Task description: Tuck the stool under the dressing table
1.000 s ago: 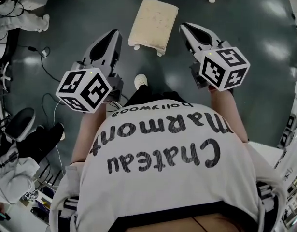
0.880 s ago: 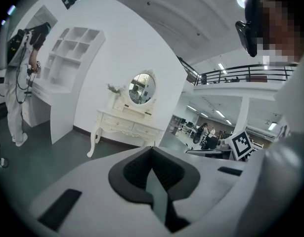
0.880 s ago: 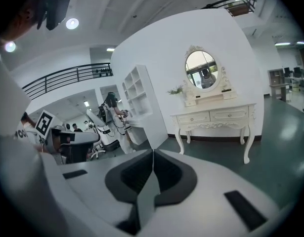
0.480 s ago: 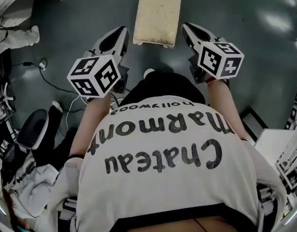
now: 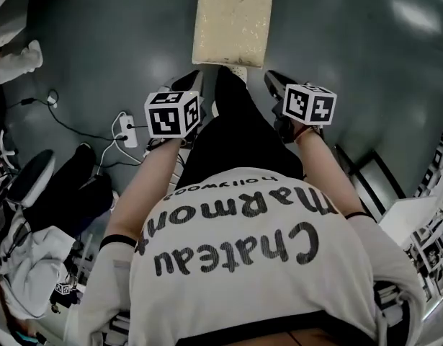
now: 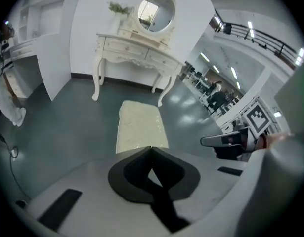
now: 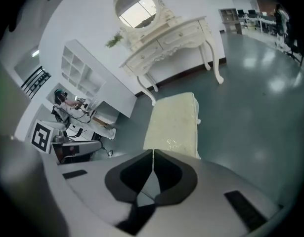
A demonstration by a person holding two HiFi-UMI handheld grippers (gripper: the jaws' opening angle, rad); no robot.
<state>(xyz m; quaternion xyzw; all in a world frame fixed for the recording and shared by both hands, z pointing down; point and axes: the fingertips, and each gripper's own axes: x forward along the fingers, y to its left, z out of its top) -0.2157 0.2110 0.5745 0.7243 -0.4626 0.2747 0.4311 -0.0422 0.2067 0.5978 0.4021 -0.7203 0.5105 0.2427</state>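
Observation:
The stool (image 5: 232, 20), with a cream cushion and white legs, stands on the dark floor at the top of the head view. My left gripper (image 5: 193, 82) and right gripper (image 5: 272, 79) point down at its near end, one to each side, both shut and holding nothing. In the left gripper view the stool (image 6: 141, 127) lies just past the closed tips (image 6: 151, 148), with the white dressing table (image 6: 134, 48) and its round mirror (image 6: 156, 14) behind. The right gripper view shows the stool (image 7: 174, 122) beyond its tips (image 7: 153, 152) and the dressing table (image 7: 171, 43) behind it.
A power strip (image 5: 127, 130) with cables lies on the floor to the left, near a chair and heaped clothes (image 5: 34, 186). White shelving (image 7: 87, 73) stands beside the dressing table. The person's dark trouser leg (image 5: 232, 121) reaches toward the stool's near edge.
Both grippers have dropped and tipped downward, drawing in toward the stool's near end. The stool now looks larger and closer at the top of the head view. Jaws stayed shut.

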